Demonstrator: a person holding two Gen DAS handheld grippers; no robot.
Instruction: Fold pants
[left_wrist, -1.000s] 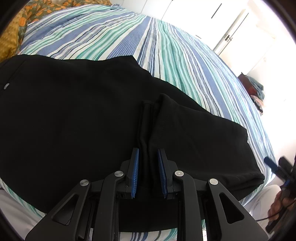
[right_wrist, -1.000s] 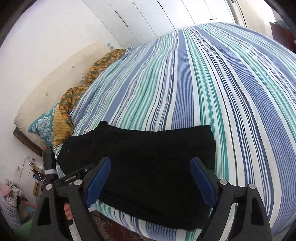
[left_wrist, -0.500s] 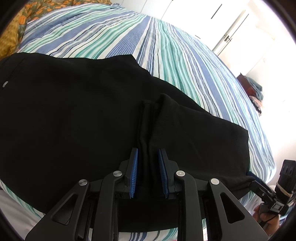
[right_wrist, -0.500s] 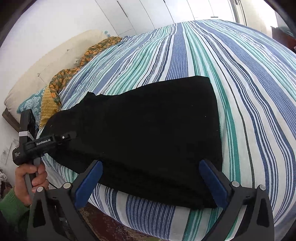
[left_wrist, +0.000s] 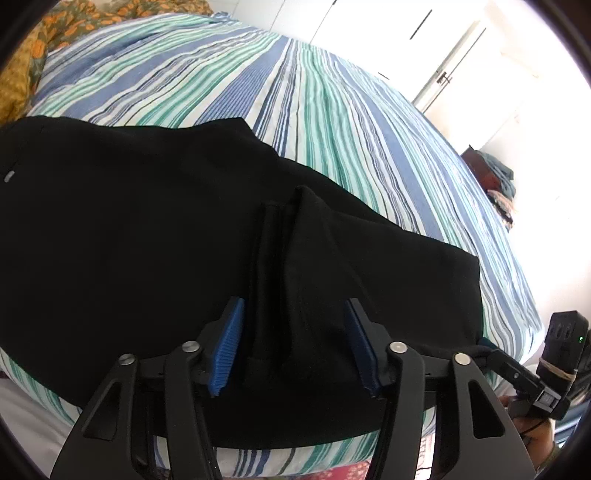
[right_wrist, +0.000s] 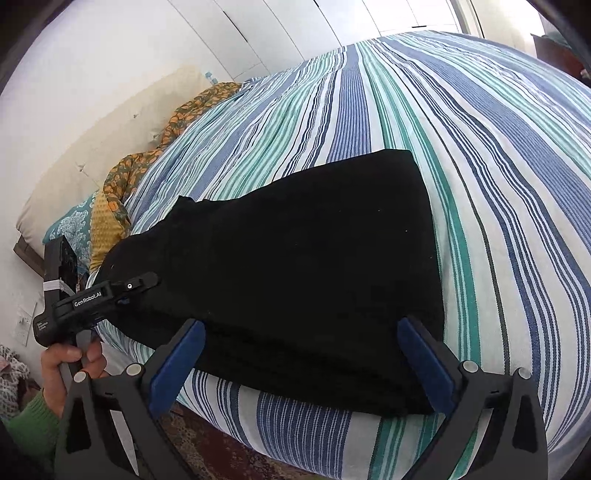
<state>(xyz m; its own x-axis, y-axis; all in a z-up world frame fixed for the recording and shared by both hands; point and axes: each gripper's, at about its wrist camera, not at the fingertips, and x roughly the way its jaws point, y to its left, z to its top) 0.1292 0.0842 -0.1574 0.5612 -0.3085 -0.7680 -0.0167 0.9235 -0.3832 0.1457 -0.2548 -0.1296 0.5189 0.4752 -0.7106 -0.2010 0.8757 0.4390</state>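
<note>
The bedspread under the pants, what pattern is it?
The bedspread has blue, green and white stripes, clearest in the right wrist view.

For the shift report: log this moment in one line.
black folded pants: flat on striped bedspread | left gripper: opening, raised fold between pads | right gripper: open, at pants' near edge

- Striped bed (right_wrist: 498, 155) is lying bare across the frame's upper right, leaving open passage.
- Black pants (right_wrist: 295, 266) are covering the near edge.
- Orange blanket (right_wrist: 122, 177) is crowding the left.
</note>
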